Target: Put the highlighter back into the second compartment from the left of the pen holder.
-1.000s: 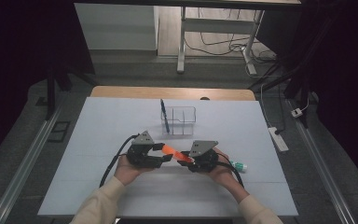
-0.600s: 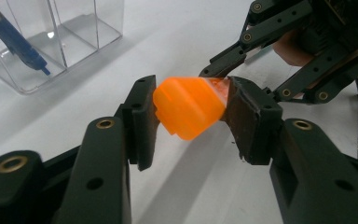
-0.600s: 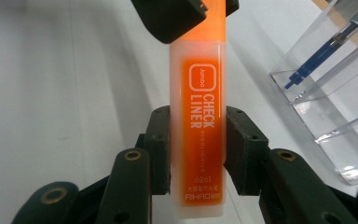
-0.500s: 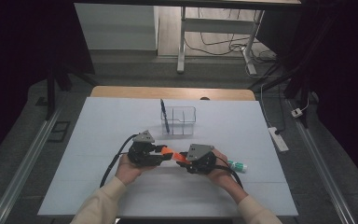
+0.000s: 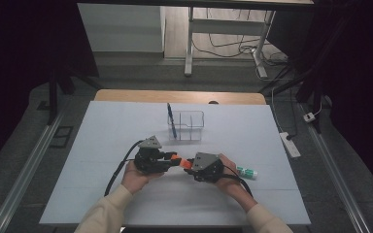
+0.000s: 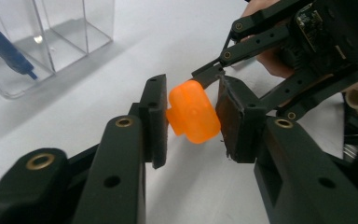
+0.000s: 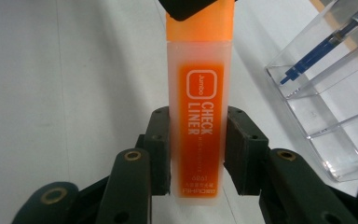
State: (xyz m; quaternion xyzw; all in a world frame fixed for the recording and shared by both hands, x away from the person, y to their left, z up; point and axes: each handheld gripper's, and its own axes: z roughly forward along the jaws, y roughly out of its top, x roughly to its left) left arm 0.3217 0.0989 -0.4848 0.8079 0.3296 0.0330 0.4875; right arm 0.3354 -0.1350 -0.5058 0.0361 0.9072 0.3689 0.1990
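An orange highlighter (image 5: 178, 160) labelled "Check Liner" (image 7: 200, 93) hangs level above the white table (image 5: 102, 126), between both grippers. My right gripper (image 5: 189, 164) (image 7: 198, 149) is shut on its translucent barrel near the rear end. My left gripper (image 5: 171, 158) (image 6: 191, 116) faces it from the left. The orange cap (image 6: 193, 112) sits between the left gripper's pads and touches both. The right gripper's linkage (image 6: 279, 56) shows just behind the cap in the left gripper view.
A clear divided organizer (image 5: 187, 126) stands behind the grippers with a blue pen (image 5: 171, 119) leaning in its left compartment. A white tube with a green cap (image 5: 246, 172) lies by the person's right hand. A power strip (image 5: 290, 144) lies beyond the right table edge.
The two grippers have drawn a little closer together. The highlighter has gone from tilted to level, and less orange shows between the grippers.
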